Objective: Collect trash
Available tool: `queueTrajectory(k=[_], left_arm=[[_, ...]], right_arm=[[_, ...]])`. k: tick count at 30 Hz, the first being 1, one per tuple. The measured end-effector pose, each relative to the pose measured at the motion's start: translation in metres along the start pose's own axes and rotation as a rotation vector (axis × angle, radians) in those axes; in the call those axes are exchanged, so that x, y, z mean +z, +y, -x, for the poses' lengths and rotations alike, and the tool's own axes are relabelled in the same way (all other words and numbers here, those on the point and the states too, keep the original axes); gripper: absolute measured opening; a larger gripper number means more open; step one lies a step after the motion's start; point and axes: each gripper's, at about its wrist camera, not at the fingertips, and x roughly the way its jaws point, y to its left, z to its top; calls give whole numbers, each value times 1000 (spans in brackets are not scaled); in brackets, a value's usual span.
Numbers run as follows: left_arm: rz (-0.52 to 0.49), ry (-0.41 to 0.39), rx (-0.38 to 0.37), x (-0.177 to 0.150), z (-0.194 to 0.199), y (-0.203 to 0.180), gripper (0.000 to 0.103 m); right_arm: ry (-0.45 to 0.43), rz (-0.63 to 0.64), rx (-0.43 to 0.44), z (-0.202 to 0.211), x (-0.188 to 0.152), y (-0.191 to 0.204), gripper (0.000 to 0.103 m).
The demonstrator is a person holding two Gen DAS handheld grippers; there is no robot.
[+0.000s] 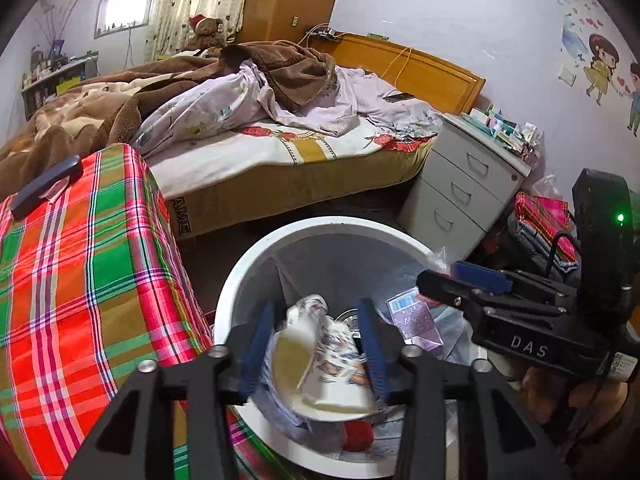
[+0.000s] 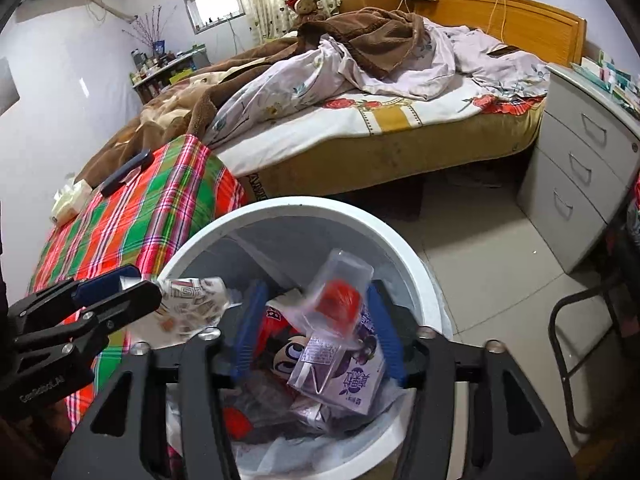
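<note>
The white trash bin [image 2: 416, 276], beside a plaid-covered table [image 1: 80, 280] on a tiled floor [image 2: 488, 280] before the bed [image 1: 280, 152], is seen in both views. Only the left view shows a crumpled paper cup [image 1: 320, 360] loose between the parted left gripper [image 1: 316, 344]. Only the right view shows a clear plastic cup [image 2: 336, 300], blurred and apparently free, between the spread right gripper [image 2: 318, 332].

The white bin [image 2: 404, 248] is full almost to its rim, with cartons and wrappers heaped inside. The plaid-covered table [image 1: 80, 264] presses against its left rim. The right gripper [image 1: 452, 284] reaches over the right rim. Bare floor [image 2: 488, 264] lies open beyond, before the drawer cabinet [image 2: 576, 184].
</note>
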Motion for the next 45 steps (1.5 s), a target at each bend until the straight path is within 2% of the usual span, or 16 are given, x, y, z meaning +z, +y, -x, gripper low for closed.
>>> queueTrajectory(k=[5, 14, 24, 27, 29, 33, 39, 45], left_arm=[[-2, -6, 18, -1, 4, 0, 54], [-5, -29, 47, -10, 24, -5, 54], [-5, -91, 101, -33, 71, -9, 54], [1, -119, 140, -43, 89, -11, 56], [3, -144, 166, -51, 102, -11, 63], [34, -180, 222, -73, 126, -7, 63], [59, -225, 346, -105, 161, 0, 63], [85, -247, 435, -130, 185, 3, 63]], right_arm=[[-21, -10, 2, 6, -1, 0, 63], [-70, -8, 12, 29, -9, 7, 63], [-137, 25, 9, 56, -26, 25, 63], [-162, 49, 11, 65, -33, 33, 62], [-182, 64, 17, 71, -39, 39, 62], [-214, 95, 18, 80, -52, 53, 62], [-263, 132, 24, 93, -73, 74, 62], [-272, 188, 36, 98, -90, 92, 62]])
